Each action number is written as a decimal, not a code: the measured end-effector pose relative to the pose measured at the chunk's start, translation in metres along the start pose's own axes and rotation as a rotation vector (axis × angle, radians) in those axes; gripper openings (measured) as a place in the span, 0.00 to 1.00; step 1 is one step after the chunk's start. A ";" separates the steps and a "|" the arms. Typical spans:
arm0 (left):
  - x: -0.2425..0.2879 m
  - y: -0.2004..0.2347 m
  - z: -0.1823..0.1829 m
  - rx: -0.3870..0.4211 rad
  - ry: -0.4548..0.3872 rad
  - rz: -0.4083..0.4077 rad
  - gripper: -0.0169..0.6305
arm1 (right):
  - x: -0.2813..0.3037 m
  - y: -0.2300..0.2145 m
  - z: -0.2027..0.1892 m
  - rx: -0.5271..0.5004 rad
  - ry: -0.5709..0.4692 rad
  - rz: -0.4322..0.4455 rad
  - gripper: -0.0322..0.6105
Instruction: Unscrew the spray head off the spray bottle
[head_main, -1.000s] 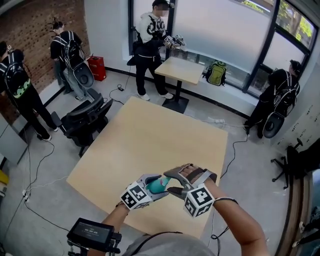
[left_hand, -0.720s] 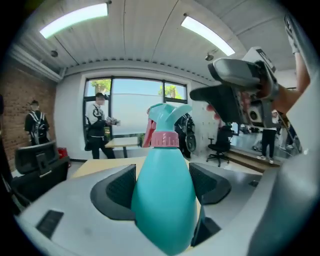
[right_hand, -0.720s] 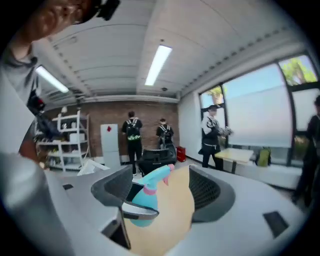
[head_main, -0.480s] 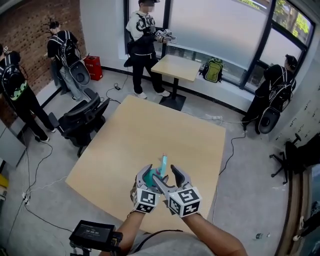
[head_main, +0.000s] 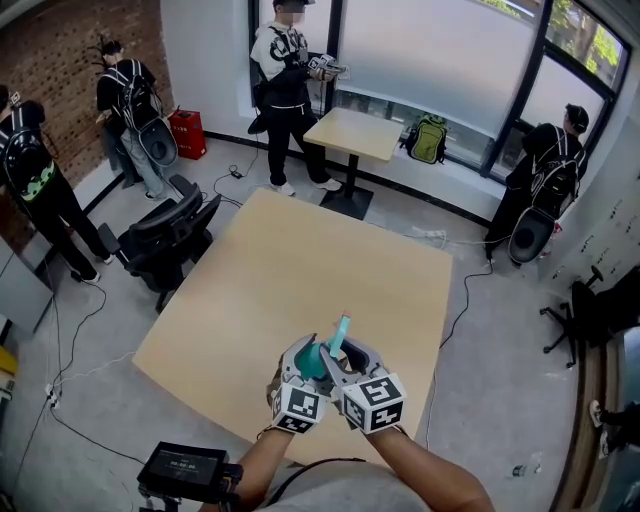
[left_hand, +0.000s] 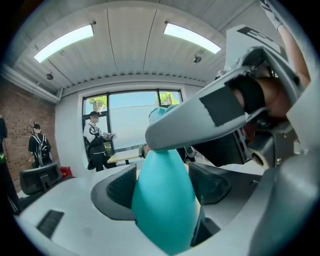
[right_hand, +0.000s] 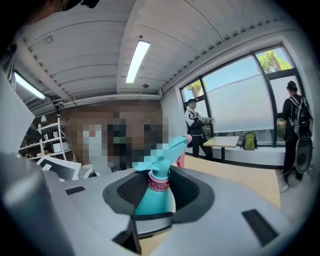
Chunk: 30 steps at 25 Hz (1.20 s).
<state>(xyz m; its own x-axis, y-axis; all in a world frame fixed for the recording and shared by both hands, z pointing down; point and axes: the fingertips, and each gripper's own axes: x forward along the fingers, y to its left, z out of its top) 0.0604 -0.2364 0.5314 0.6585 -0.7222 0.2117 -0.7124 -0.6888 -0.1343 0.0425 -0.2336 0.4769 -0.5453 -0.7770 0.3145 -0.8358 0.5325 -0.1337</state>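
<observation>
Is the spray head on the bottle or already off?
On. In the right gripper view the spray head sits on the pink collar atop the bottle.

Light wooden counter (head_main: 300, 270), set cornerwise on a grey floor. Just off its far-left edge, a black office chair (head_main: 165, 235). Beyond the far corner, a small table (head_main: 360, 135) with a person standing (head_main: 285, 80) at its left end; past it, under the window, a green backpack (head_main: 428, 142). Against the brick wall well left of the counter, two more people (head_main: 130, 105) (head_main: 35, 175) with backpacks on, a red box (head_main: 187, 135) near them. Far off the right corner, another person (head_main: 540, 195) by the window. Cables (head_main: 465, 300) across the floor. Long ceiling lights (left_hand: 65, 42) overhead.
</observation>
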 end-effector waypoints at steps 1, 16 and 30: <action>-0.001 -0.002 0.001 -0.001 -0.008 -0.018 0.53 | -0.001 0.000 0.000 0.006 0.005 0.009 0.26; -0.083 -0.049 0.072 -0.451 -0.364 -0.881 0.51 | -0.068 0.052 0.033 0.082 -0.107 0.858 0.26; -0.030 -0.004 0.020 0.036 -0.140 -0.088 0.51 | -0.039 0.006 0.038 0.187 -0.115 0.332 0.49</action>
<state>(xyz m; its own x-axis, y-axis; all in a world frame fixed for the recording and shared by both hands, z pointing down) 0.0480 -0.2131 0.5066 0.7472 -0.6588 0.0879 -0.6428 -0.7499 -0.1561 0.0567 -0.2125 0.4282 -0.7823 -0.6113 0.1196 -0.6045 0.6988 -0.3823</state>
